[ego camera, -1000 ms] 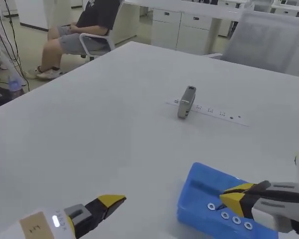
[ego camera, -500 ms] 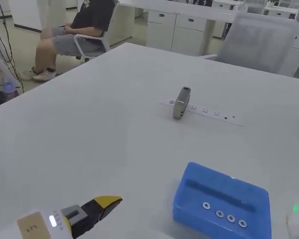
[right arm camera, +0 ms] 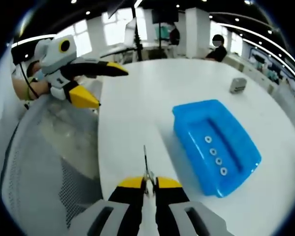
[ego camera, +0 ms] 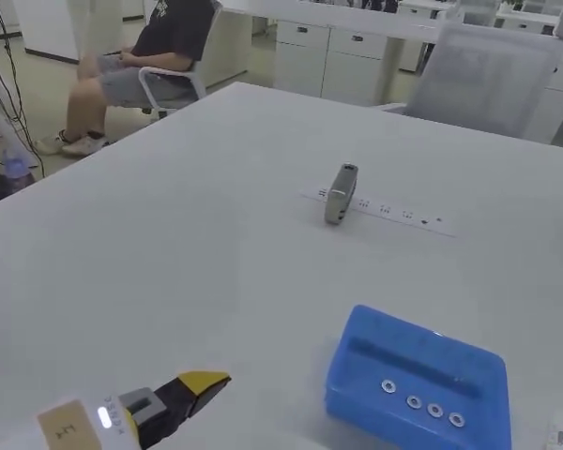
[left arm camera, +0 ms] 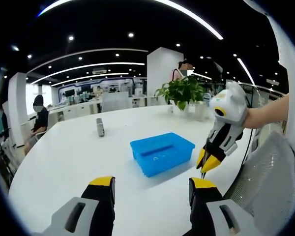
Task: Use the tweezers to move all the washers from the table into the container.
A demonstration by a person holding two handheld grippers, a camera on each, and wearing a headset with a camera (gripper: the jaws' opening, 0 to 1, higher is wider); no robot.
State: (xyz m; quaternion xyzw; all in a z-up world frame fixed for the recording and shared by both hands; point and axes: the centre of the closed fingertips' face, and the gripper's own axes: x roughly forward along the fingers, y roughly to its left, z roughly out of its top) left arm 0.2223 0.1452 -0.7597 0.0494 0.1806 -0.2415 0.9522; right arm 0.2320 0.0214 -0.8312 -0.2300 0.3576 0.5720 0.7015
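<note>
The blue container [ego camera: 357, 398] sits on the white table at the lower right of the head view, with several washers [ego camera: 422, 403] in a row on its floor. My left gripper [ego camera: 202, 389] hovers open and empty over the table left of it; its own view shows the jaws [left arm camera: 151, 183] spread wide. My right gripper [right arm camera: 148, 183] is shut on the thin tweezers [right arm camera: 145, 164], held back from the container [right arm camera: 187, 142] near the table edge. The washers [right arm camera: 215, 155] lie inside. The left gripper view shows the right gripper [left arm camera: 206, 166] right of the container [left arm camera: 160, 164].
A small grey metal block [ego camera: 341, 194] stands by an inset power strip [ego camera: 394, 212] mid-table. A person sits on a chair [ego camera: 159, 47] at the far left. A grey office chair [ego camera: 488, 75] stands behind the table. A mesh chair [right arm camera: 54, 162] lies below the right gripper.
The right gripper has pulled back from above the container and left the head view toward the lower right. The left gripper has stayed about where it was.
</note>
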